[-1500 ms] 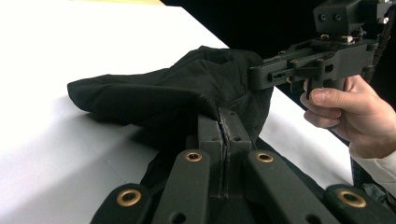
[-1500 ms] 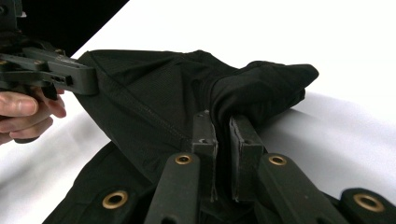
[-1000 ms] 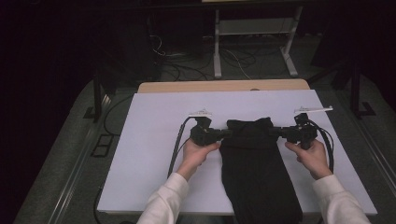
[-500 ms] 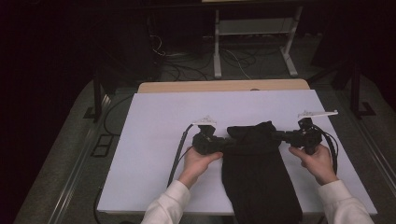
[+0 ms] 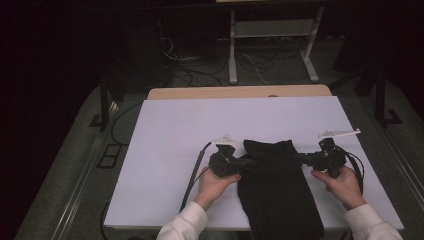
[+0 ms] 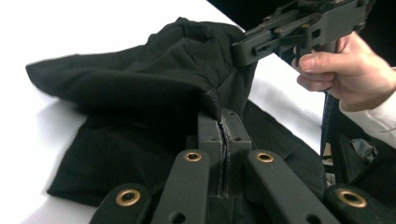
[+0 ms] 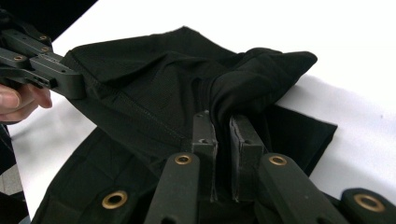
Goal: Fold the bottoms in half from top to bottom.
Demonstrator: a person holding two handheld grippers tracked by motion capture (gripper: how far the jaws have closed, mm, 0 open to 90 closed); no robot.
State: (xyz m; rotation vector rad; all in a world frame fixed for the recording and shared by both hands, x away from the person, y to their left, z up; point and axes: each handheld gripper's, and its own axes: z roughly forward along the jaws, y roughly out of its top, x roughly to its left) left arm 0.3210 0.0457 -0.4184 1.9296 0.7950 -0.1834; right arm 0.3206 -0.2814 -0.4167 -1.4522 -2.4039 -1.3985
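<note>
I've got the black knit fabric garment (image 5: 277, 192) lying on the white table sheet (image 5: 175, 130), long axis running from the far middle of the sheet toward my near edge, where it hangs over. The far end is the part in play: left gripper (image 5: 243, 162) pinches its left corner, right gripper (image 5: 298, 157) its right corner, jaws pointing inward at each other across the cloth. Both are equally near; neither has the advantage.

Left gripper view: jaws nearly touching, a thin fold (image 6: 212, 100) of cloth clamped at the tips, right gripper (image 6: 243, 49) biting the opposite corner. Right gripper view: jaws stand slightly apart on a thicker bunch (image 7: 233, 100), left gripper (image 7: 72, 84) across.

Those views show the held edge lifted and doubled over the layer beneath; from the high view it reads flat, probably lost in the dark. I judge the next move folds along the long axis, toward me.
</note>
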